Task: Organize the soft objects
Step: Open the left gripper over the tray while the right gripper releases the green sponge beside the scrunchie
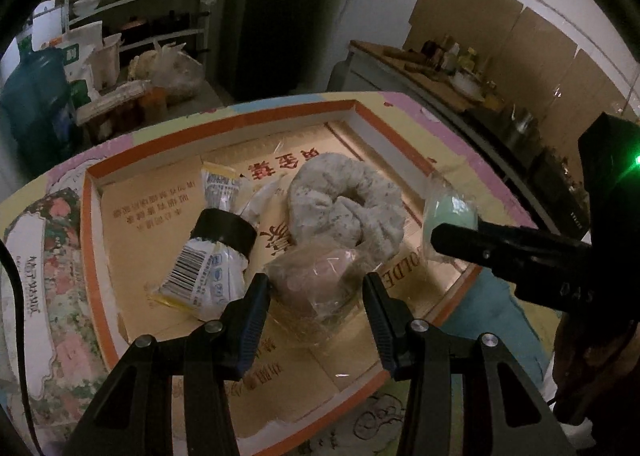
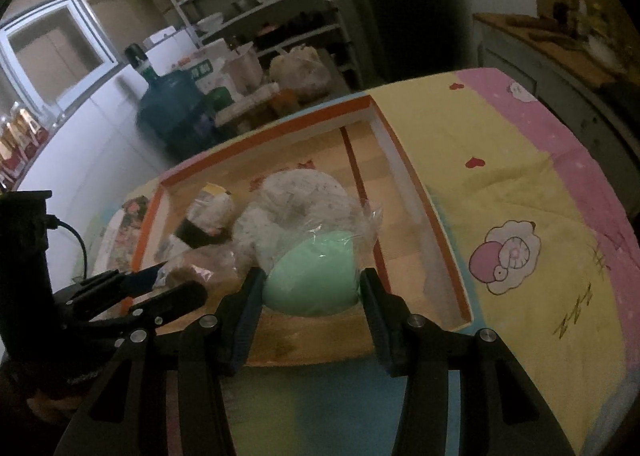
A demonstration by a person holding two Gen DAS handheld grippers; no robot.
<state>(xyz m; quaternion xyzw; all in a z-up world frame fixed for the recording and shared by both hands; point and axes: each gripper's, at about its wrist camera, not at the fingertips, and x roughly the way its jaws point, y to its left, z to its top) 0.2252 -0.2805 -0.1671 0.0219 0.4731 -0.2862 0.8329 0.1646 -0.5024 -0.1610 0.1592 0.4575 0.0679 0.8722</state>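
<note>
An orange-rimmed cardboard tray (image 1: 93, 256) lies on a patterned cloth. In it lie a grey speckled plush ring (image 1: 344, 199), a white packet with a black band (image 1: 212, 252) and a brownish bun in clear wrap (image 1: 316, 288). My left gripper (image 1: 316, 288) has its jaws on both sides of the wrapped bun. My right gripper (image 2: 312, 284) is shut on a mint-green soft ball in clear wrap (image 2: 316, 280), held over the tray's near right part. The ball also shows in the left wrist view (image 1: 450, 211).
The cloth (image 2: 520, 183) with cartoon prints covers the table right of the tray (image 2: 448, 240). Behind stand a blue water jug (image 2: 168, 103), shelves with dishes (image 2: 248, 7), bags and a counter (image 1: 432, 75).
</note>
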